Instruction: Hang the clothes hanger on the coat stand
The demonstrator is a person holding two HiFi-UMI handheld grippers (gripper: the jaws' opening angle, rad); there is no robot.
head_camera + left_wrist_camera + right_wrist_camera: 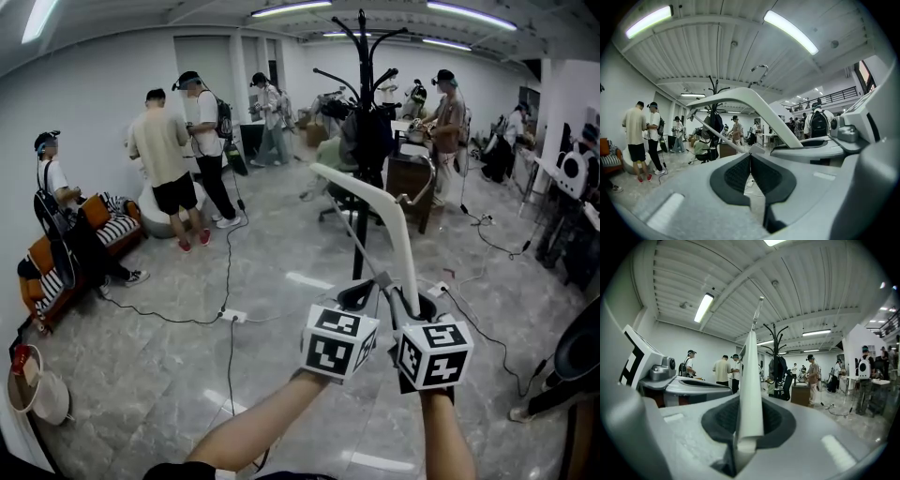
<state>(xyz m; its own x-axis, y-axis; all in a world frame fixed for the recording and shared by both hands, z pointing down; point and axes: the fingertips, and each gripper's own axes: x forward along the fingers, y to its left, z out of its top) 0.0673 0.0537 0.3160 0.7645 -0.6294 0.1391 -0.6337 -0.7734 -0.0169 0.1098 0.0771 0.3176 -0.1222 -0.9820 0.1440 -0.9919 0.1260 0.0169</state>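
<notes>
Clothes hanger (395, 223) was white plastic. It had a broad, smooth arm that curved over at the top, a thin grey cross bar (354, 236) below, and a thin metal hook (761, 68) on top. It was held up in the air in front of the person, above the grey tiled floor (141, 375), tilted so the arm rose away from the grippers.

Right gripper (405, 300) was clamped on the lower end of the white arm. In the right gripper view the arm (751, 380) stood upright between the dark pads, both pressing on it, with the jaws only partly apart around it (750, 401).

Left gripper (361, 292) sat just beside the right one, marker cubes nearly touching. In the left gripper view its jaws (750, 154) were drawn in to a narrow slit, the tips meeting at the end of the thin cross bar. It looked pinched on the bar, though the contact was small and hard to see. The white arm (754, 101) arched over above.

Coat stand (360, 239) was black with curved branches at the top and dark clothing hanging on it. It stood ahead of the hanger, well apart from it, with nothing touching. It also showed in the left gripper view (714, 91) and the right gripper view (775, 341).

Several people stood further back in the room.
</notes>
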